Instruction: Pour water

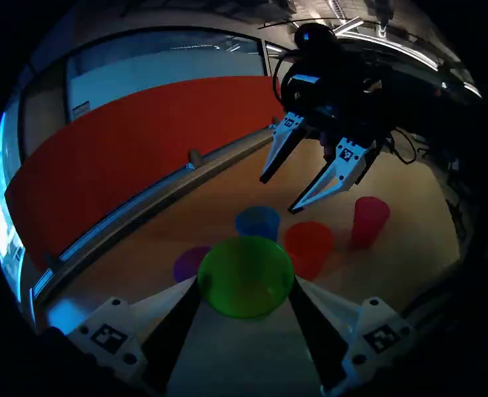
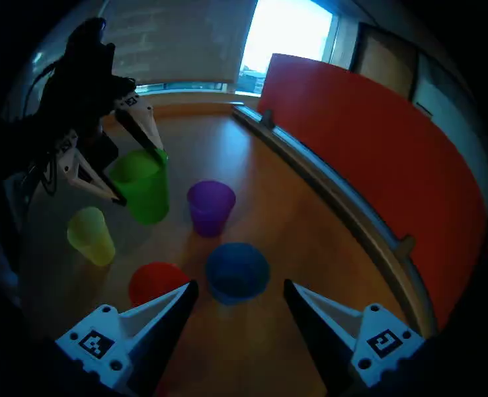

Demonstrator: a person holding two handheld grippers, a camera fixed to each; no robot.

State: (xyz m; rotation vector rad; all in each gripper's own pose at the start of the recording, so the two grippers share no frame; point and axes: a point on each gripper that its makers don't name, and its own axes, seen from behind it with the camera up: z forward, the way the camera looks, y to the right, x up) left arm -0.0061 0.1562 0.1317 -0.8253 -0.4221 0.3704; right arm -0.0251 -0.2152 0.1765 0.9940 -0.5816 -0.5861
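Note:
An upright green cup [image 1: 245,278] sits between my left gripper's fingers, which press on both of its sides. In the right gripper view the same green cup [image 2: 141,185] shows at the far left, with the left gripper [image 2: 140,177] shut around it. My right gripper [image 2: 241,304] is open and holds nothing; it hangs above a blue cup [image 2: 237,271] and a red cup [image 2: 155,281]. The left gripper view shows the right gripper [image 1: 317,175] in the air beyond the blue cup [image 1: 258,221] and red cup [image 1: 308,246].
On the wooden table [image 2: 277,198] also stand a purple cup [image 2: 211,207] and a yellow cup [image 2: 92,235]. A pink cup [image 1: 369,221] stands at the right. A red partition [image 2: 376,145] with a metal rail runs along the table's edge.

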